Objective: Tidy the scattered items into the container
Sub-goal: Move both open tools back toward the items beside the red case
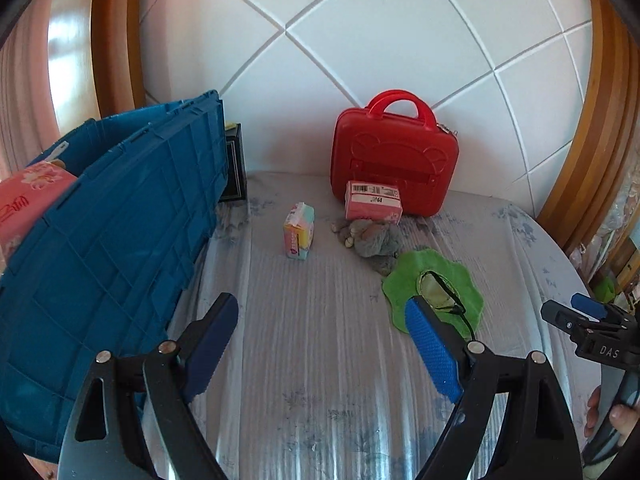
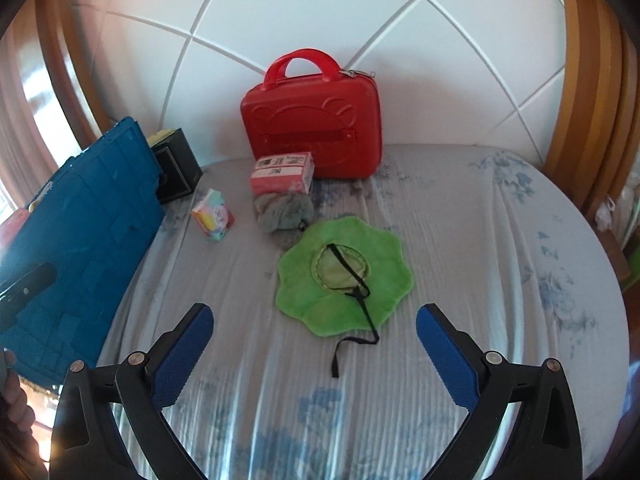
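The bed (image 2: 460,240), under a pale blue-flowered sheet, carries everything, and the big blue crate (image 1: 120,220) stands along its left edge, open at the top. A pink floral pack (image 1: 28,196) already lies inside it; what else it holds I cannot tell. At the far end a red carry case (image 2: 312,128) leans upright against the white padded headboard (image 2: 320,12), zipped shut. Nearer lies the green scalloped hat (image 2: 344,276), flat, its black cord (image 2: 360,320) trailing toward the near edge. Just beyond it sits a grey plush toy (image 2: 284,212), touching a pink labelled packet (image 2: 280,174) that rests against the case. Left of those, apart, stands a small pastel tissue pack (image 2: 214,216).

Both grippers hang spread and empty: the right gripper (image 2: 312,344) faces the hat, the left gripper (image 1: 320,332) points toward the tissue pack. The hat looks the likely pick; I'd pinch its soft brim rather than the cord, so it lifts whole and nothing snags on the crate's rim.
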